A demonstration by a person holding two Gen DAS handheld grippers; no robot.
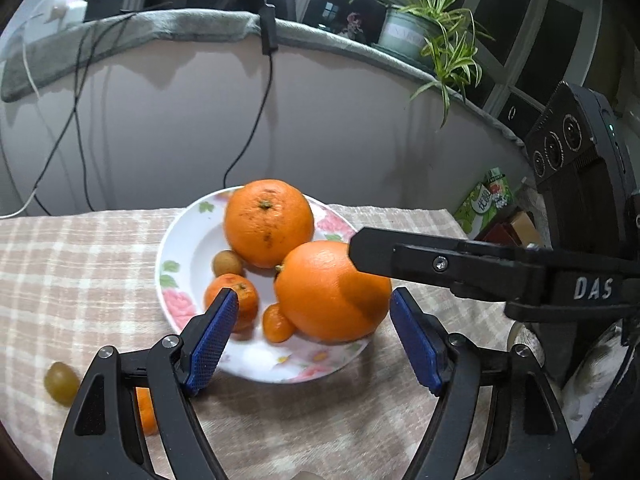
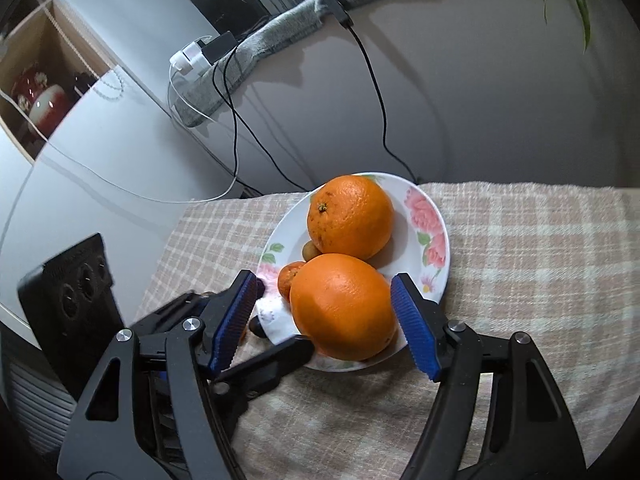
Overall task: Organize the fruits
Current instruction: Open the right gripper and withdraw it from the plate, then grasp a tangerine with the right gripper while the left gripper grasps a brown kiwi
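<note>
A white floral plate [image 1: 188, 248] [image 2: 436, 236] on the checked tablecloth holds two large oranges, the far one [image 1: 268, 222] [image 2: 350, 216] and the near one [image 1: 328, 292] [image 2: 342, 306], a small mandarin [image 1: 244, 290] [image 2: 289, 278], a kumquat [image 1: 277, 322] and a brown longan [image 1: 227, 263] [image 2: 309, 249]. My left gripper [image 1: 314, 312] is open and empty over the plate's near edge. My right gripper [image 2: 324, 302] is open, its jaws on either side of the near orange, apart from it. One right finger [image 1: 400, 254] crosses in front of that orange.
A green grape [image 1: 61, 378] and an orange fruit [image 1: 145, 410], partly hidden by my left finger, lie on the cloth at the left. Black cables hang down the wall behind. A potted plant [image 1: 432, 32] stands on the ledge. Boxes [image 1: 486, 200] lie past the table's right edge.
</note>
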